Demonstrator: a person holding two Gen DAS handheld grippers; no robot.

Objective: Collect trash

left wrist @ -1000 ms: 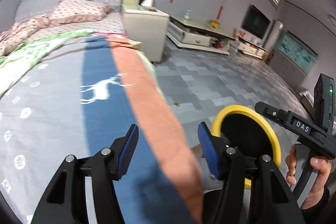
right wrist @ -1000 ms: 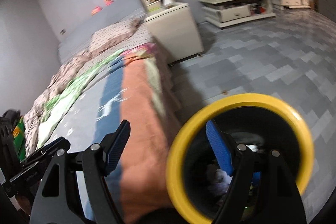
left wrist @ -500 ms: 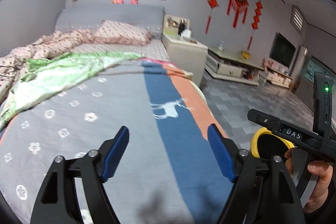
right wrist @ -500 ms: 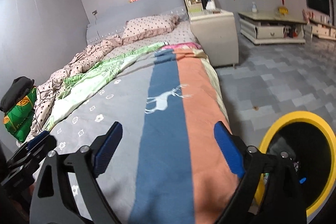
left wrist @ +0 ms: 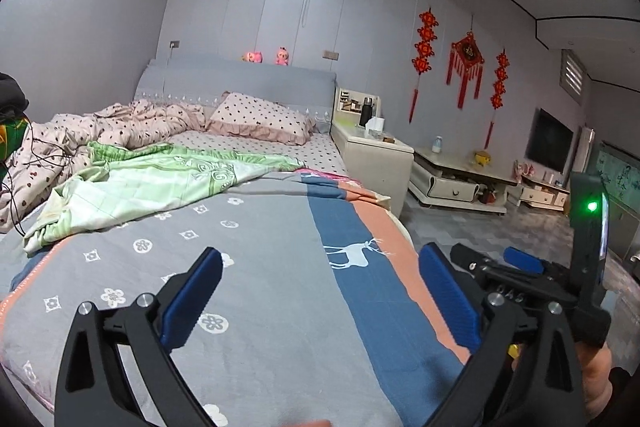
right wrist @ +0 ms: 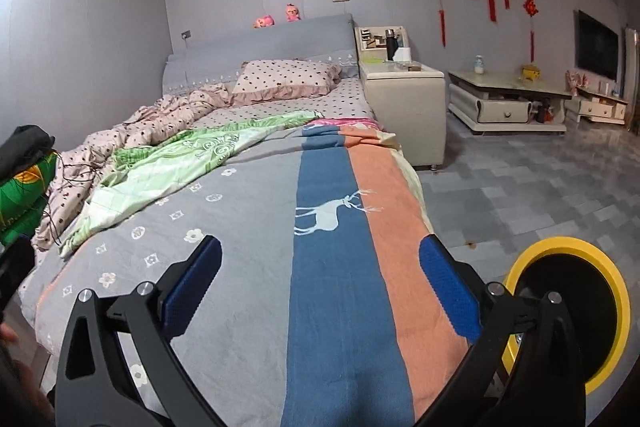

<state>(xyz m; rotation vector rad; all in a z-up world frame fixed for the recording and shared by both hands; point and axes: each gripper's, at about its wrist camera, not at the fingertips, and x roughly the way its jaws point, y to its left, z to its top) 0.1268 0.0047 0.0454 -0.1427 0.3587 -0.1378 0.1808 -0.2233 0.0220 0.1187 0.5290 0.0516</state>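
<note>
Bedroom, grey patterned bedspread (right wrist: 224, 227) seen ahead. Both claws, left (left wrist: 320, 297) and right (right wrist: 320, 293), just spread, nothing between. Yellow-rimmed black bin (right wrist: 568, 307) on floor, nearest right claw. No trash spotted.

Both hand-held grippers (left wrist: 320, 301) (right wrist: 320, 285) swung from yellow-rimmed bin (right wrist: 568, 311) towards bed (right wrist: 240, 227), jaws just opened wide, empty

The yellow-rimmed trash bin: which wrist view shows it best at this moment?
The right wrist view. The yellow-rimmed trash bin stands on the floor beside the bed, most of its rim and dark inside visible. In the left wrist view only a yellow sliver peeks out behind the fingers.
</note>
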